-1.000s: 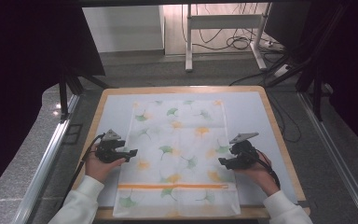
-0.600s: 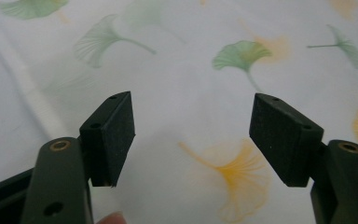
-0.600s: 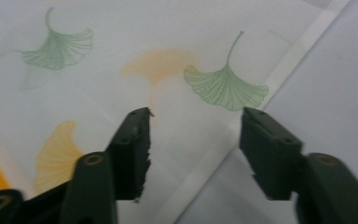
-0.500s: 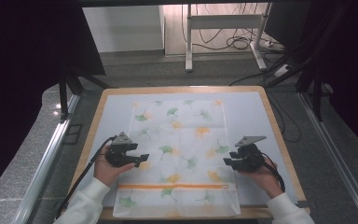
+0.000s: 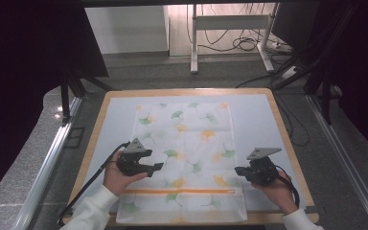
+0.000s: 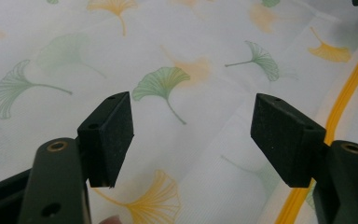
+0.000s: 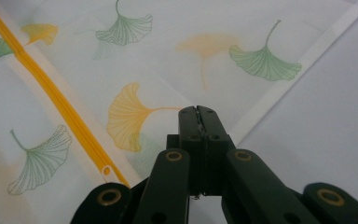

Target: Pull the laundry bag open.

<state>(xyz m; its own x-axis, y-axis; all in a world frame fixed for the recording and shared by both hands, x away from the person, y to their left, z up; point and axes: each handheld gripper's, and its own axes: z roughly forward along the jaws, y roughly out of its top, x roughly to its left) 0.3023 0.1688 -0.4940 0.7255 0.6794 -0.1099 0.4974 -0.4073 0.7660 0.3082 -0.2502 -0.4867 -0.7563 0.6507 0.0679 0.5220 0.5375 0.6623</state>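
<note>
Your cloth bag [image 5: 184, 158], white with green and orange leaf prints, lies flat along the middle of the desk [image 5: 103, 122], its zip [image 5: 177, 191] running parallel to the near edge. It lies on a pale sheet [image 5: 258, 124] that covers most of the desk.

Change noted, right side: your right hand-held gripper [image 5: 239, 170] has just been closing, and in the right gripper view its jaws now meet with no gap between the pads [image 7: 198, 114]. It sits at the bag's right edge, a little above the zip's end. Whether a fold of fabric is pinched between the pads you cannot tell; the cloth under the tip looks flat.

Change noted, left side: since a second ago your left hand-held gripper [image 5: 155, 167] has come inward from near the desk's left edge and now hangs over the left part of the bag. Its jaws stand wide apart with nothing between the pads [image 6: 114, 133]; the left gripper view has printed cloth below the gap.

Judgement: the right side appears committed to a grip on the bag's edge, the left is not yet engaged. The bag has not shifted or lifted, so the handling proper is only starting.
</note>
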